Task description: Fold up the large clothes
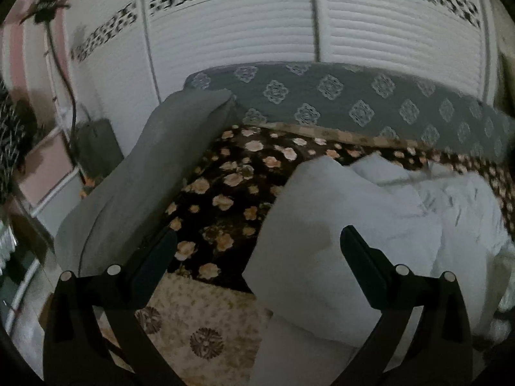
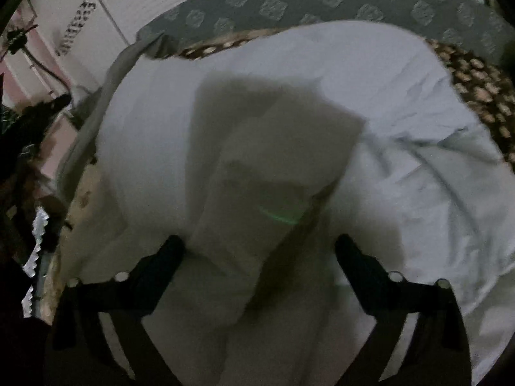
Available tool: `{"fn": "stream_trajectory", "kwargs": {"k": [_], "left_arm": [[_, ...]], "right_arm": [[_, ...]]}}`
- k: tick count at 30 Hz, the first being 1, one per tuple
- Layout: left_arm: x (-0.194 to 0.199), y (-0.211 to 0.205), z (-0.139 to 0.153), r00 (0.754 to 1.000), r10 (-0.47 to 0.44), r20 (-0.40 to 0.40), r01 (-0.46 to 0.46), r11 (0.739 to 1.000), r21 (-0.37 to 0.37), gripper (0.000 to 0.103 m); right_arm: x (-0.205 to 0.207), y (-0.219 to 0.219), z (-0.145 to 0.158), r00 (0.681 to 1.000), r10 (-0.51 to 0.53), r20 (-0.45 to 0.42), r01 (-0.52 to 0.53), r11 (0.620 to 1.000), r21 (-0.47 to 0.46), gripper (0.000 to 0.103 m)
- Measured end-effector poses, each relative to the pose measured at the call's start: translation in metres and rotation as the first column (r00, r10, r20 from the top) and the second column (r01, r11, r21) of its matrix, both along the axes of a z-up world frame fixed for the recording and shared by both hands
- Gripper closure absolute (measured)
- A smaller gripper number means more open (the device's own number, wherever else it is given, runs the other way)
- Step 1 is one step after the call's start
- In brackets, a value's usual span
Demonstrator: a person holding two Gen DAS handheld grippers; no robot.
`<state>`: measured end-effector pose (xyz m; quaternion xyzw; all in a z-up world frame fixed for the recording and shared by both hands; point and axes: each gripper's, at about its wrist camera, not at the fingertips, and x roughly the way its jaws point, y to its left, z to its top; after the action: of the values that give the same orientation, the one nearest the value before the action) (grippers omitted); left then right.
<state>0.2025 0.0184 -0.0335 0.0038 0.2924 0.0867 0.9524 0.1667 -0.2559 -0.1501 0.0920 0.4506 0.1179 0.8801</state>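
No containers in either view. White garment (image 2: 289,167) heaped on the bed, spread across most of the right wrist view, creased toward the right, a thick fold of it lying between the right gripper (image 2: 259,251) fingers. Jaws there spread wide, pads not visibly pressing the cloth, though blur and shadow make that hard to judge. Left gripper (image 1: 257,244) also held wide apart, nothing clamped; right finger over the near edge of the white cloth, left finger beside a grey cloth (image 1: 154,173) draped along the left.

Underneath, a dark bedspread with pale flowers (image 1: 231,177), and nearer the camera a cream patterned cover (image 1: 199,321). Along the far side, a grey bolster with white medallions (image 1: 354,103). Behind that, white slatted wardrobe doors (image 1: 244,25) topped by a black-and-white patterned band. Pink wall (image 1: 19,58) at far left, dim light throughout.
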Motion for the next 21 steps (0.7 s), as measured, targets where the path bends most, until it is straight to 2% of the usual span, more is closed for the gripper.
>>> {"fn": "stream_trajectory", "kwargs": {"k": [1, 2, 5, 6, 8, 11, 16, 21], "left_arm": [[0.001, 0.002, 0.0, 1.0, 0.006, 0.003, -0.006, 1.0, -0.015, 0.003], [-0.001, 0.006, 0.001, 1.0, 0.009, 0.004, -0.009, 1.0, -0.03, 0.003], [-0.001, 0.01, -0.001, 1.0, 0.015, -0.002, -0.015, 0.998, -0.054, 0.003], [-0.001, 0.009, -0.002, 1.0, 0.018, -0.001, -0.018, 0.998, -0.052, 0.003], [0.0, 0.009, -0.001, 1.0, 0.022, 0.001, -0.022, 0.998, -0.051, 0.003], [-0.002, 0.012, 0.0, 1.0, 0.028, 0.003, -0.028, 0.998, -0.065, 0.003], [-0.002, 0.018, 0.0, 0.999, 0.038, 0.005, -0.038, 0.997, -0.074, 0.003], [0.005, 0.019, -0.007, 0.999, 0.042, 0.007, -0.042, 0.994, -0.099, 0.003]], "right_arm": [[0.0, 0.003, 0.001, 1.0, 0.015, 0.007, -0.015, 1.0, -0.008, 0.028], [-0.001, 0.005, 0.003, 1.0, 0.026, 0.013, -0.026, 1.0, -0.017, 0.046], [0.0, 0.004, 0.012, 0.999, 0.029, 0.035, -0.029, 0.999, -0.017, 0.074], [0.002, 0.001, 0.015, 0.999, 0.033, 0.033, -0.033, 0.999, -0.007, 0.077], [0.002, -0.005, 0.021, 0.998, 0.027, 0.051, -0.027, 1.0, 0.006, 0.092], [0.002, -0.01, 0.043, 0.989, -0.012, 0.148, 0.02, 0.998, -0.051, 0.095], [-0.003, -0.03, 0.082, 0.95, -0.085, 0.299, 0.122, 0.987, -0.107, 0.096], [0.021, -0.069, 0.108, 0.91, -0.189, 0.37, 0.258, 0.955, -0.146, 0.097]]}}
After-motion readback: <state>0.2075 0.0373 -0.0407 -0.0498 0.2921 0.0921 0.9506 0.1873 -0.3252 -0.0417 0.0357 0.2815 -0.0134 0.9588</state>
